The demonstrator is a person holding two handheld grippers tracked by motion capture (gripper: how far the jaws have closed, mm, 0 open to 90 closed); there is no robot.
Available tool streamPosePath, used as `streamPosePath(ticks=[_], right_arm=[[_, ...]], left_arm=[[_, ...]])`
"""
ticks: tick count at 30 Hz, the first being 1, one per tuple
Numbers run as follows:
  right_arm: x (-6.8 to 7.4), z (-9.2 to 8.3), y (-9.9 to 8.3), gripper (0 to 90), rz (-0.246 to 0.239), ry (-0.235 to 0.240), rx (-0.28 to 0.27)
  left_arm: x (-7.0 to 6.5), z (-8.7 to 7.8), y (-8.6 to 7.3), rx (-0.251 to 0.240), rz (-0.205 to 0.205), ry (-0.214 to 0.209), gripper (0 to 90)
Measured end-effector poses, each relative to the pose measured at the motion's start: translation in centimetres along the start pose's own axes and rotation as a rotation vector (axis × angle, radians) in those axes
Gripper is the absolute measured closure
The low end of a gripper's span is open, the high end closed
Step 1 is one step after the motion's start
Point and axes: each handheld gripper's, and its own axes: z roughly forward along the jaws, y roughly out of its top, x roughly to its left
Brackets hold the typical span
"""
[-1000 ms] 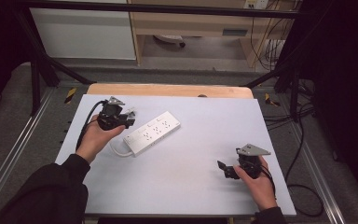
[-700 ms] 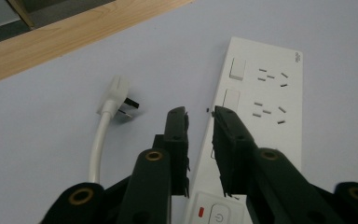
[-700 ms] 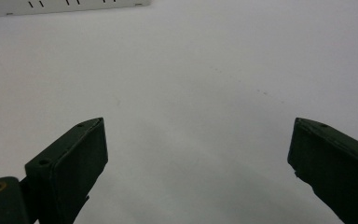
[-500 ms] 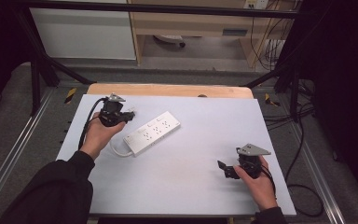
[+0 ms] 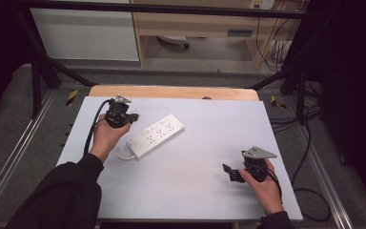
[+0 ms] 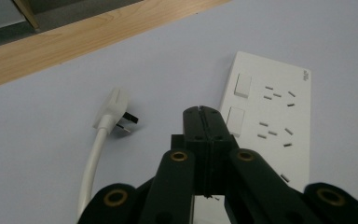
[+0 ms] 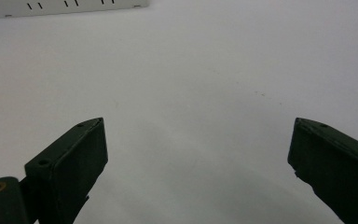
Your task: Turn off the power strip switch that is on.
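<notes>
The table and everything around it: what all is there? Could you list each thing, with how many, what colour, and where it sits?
White plastic power strip: one, white, left of the table's middle, lying flat at an angle.
White plug on a white cord: one, white, lying on the table beside the strip, near the wooden edge.
Table with a pale grey top: one, grey, with a light wooden strip along its far edge.
Black cables: several, black, on the floor at the far right.
Left gripper: one, black, jaws shut, over the strip's end.
Right gripper: one, black, jaws wide open, near right of the table.
</notes>
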Motion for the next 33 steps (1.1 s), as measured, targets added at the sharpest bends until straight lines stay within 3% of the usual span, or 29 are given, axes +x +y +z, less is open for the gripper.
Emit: streamPosePath(ticks=[8, 13, 23, 25, 33], right_arm=[[0.0, 0.2, 0.0, 5.1, 0.001, 0.002, 0.008], [0.1, 0.3, 0.1, 5.1, -0.001, 0.005, 0.009], [0.0, 0.3, -0.1, 5.6, 0.009, -0.017, 0.041], [0.0, 0.3, -0.1, 5.7, 0.011, -0.016, 0.038], [0.1, 0.4, -0.1, 5.6, 0.006, -0.010, 0.038]], left_arm=[[-0.1, 0.4, 0.0, -0.001, 0.011, -0.006, 90.0], [-0.3, 0.9, 0.0, 0.007, 0.022, -0.046, 90.0], [-0.6, 1.6, -0.1, 0.074, 0.032, -0.052, 90.0], [-0.8, 1.7, 0.0, 0.078, 0.050, -0.046, 90.0], [-1.2, 2.2, 0.3, 0.076, 0.061, -0.043, 90.0]])
